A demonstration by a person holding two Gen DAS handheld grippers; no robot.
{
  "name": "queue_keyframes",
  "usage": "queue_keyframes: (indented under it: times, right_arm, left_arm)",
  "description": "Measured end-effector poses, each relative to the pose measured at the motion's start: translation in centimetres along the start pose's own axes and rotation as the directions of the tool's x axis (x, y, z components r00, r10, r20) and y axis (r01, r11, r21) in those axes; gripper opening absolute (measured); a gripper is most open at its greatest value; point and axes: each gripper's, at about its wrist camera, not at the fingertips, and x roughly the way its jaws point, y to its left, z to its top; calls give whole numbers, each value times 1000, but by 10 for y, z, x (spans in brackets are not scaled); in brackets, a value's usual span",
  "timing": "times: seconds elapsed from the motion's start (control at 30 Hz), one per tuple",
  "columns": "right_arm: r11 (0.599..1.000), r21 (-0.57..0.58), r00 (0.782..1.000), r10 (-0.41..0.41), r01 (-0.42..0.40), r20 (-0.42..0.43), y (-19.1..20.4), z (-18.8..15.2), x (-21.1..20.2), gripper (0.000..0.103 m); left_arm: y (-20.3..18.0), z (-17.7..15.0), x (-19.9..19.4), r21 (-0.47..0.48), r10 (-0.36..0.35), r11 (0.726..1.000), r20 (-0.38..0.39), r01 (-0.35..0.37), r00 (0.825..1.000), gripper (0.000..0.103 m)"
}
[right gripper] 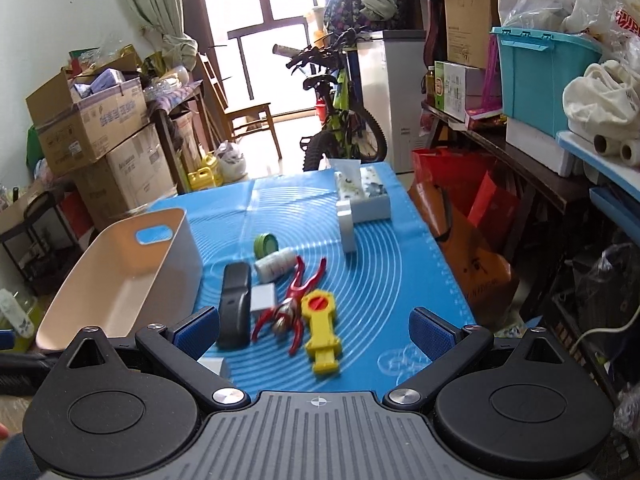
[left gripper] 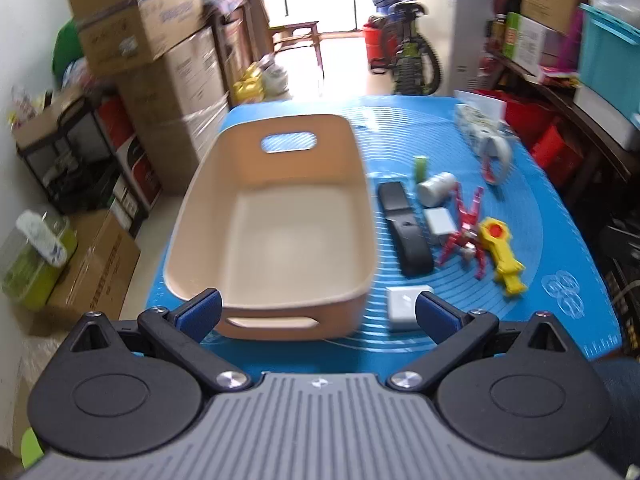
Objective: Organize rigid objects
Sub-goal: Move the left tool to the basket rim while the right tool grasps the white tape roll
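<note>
I hold both grippers back at the near edge of the desk; the left gripper and right gripper each have fingers spread wide, gripping nothing. The beige bin sits empty on the blue mat's left side, and the objects lie just right of it: black case, red figure, yellow toy, white bottle, small white boxes. All look light and stiff. I judge the yellow toy easiest, pinched across its narrow shaft; the bottle may roll. The mat's right half is open room, and the desk edge drops off close beyond.
</note>
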Motion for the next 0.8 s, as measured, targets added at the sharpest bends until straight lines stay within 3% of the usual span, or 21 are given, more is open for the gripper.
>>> queue_keyframes:
  times: [0.13, 0.23, 0.4, 0.8]
  right_arm:
    - [1000, 12, 1000, -20, 20, -2, -8, 16, 24, 100]
    - [999, 17, 999, -33, 33, -14, -14, 26, 48, 100]
    - [997, 59, 998, -42, 44, -40, -25, 44, 96, 100]
    - [988, -48, 986, -152, 149, -71, -14, 81, 225, 98]
  left_arm:
    - [27, 20, 23, -23, 43, 999, -52, -44, 998, 101]
    - [48, 33, 40, -46, 71, 996, -64, -74, 995, 89]
    - [84, 52, 78, -94, 107, 989, -102, -116, 989, 89]
    - [134, 68, 145, -157, 98, 979, -196, -130, 976, 85]
